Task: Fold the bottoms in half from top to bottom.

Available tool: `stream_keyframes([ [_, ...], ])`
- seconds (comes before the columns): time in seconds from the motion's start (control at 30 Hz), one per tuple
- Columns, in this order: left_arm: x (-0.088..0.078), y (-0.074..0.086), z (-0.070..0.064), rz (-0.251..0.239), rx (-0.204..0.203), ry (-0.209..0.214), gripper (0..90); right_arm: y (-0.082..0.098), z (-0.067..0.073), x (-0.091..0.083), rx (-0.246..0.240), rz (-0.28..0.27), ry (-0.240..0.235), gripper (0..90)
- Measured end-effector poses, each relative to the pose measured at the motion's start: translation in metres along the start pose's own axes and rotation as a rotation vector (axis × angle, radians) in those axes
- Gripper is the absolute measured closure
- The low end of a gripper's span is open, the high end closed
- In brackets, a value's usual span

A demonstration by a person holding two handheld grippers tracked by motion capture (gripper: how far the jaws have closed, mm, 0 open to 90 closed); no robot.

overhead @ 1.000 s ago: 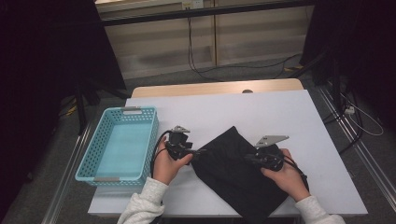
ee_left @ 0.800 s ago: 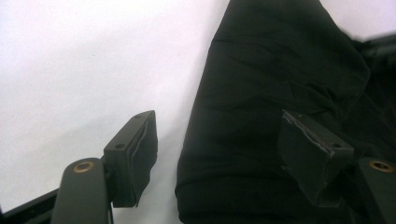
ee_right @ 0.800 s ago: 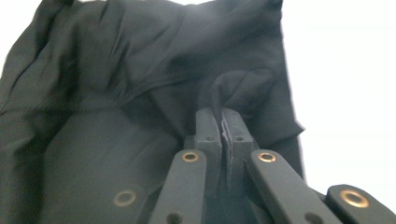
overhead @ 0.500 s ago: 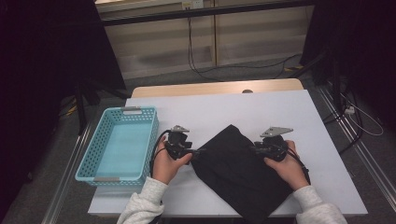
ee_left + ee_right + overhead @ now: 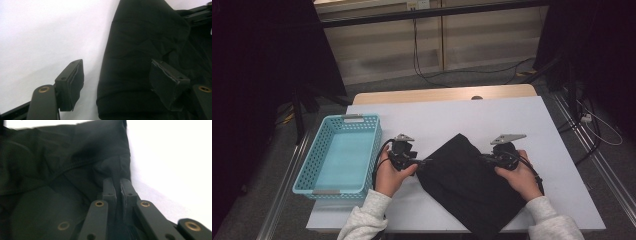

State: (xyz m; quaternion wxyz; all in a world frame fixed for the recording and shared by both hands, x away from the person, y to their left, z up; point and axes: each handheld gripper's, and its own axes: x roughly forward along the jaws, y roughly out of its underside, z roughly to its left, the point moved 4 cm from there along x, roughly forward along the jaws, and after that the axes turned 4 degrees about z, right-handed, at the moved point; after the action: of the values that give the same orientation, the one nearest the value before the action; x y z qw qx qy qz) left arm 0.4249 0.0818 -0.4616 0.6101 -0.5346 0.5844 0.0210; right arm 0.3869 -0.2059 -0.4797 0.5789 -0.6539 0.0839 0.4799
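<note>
Your right gripper (image 5: 484, 158) has shifted outward since a second ago, jaws clamped on the black fabric garment's (image 5: 467, 182) edge mid-table, spreading it; left gripper (image 5: 117, 82) gapes wide, empty, straddling the opposite edge.

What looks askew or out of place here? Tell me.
The black cloth lies skewed across the white table, its near corner hanging past the front edge. The right gripper pinches a raised fold. The blue basket sits straight.
</note>
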Motion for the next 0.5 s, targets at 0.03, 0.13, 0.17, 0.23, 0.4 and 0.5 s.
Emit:
stream_keyframes([
  [0.03,-0.001,0.000,0.001,-0.003,-0.001,-0.003,27.3,-0.001,0.002,-0.003,0.002,-0.010,0.004,83.8],
  [0.13,-0.001,-0.001,0.002,-0.010,-0.002,-0.010,25.2,-0.003,0.005,-0.010,0.007,-0.029,-0.010,83.7],
  [0.17,-0.002,-0.001,0.002,-0.008,0.000,-0.012,24.6,-0.004,0.008,-0.017,0.001,-0.045,0.006,83.5],
  [0.23,-0.002,-0.001,0.002,-0.007,-0.001,-0.012,24.6,-0.005,0.009,-0.022,-0.027,-0.040,0.019,83.3],
  [0.4,-0.001,-0.001,0.001,-0.008,0.001,-0.012,24.6,-0.005,0.014,-0.030,-0.027,-0.074,0.014,83.2],
  [0.5,-0.001,-0.001,0.000,-0.003,0.000,-0.010,24.6,-0.007,0.018,-0.035,-0.042,-0.086,0.014,83.2],
])
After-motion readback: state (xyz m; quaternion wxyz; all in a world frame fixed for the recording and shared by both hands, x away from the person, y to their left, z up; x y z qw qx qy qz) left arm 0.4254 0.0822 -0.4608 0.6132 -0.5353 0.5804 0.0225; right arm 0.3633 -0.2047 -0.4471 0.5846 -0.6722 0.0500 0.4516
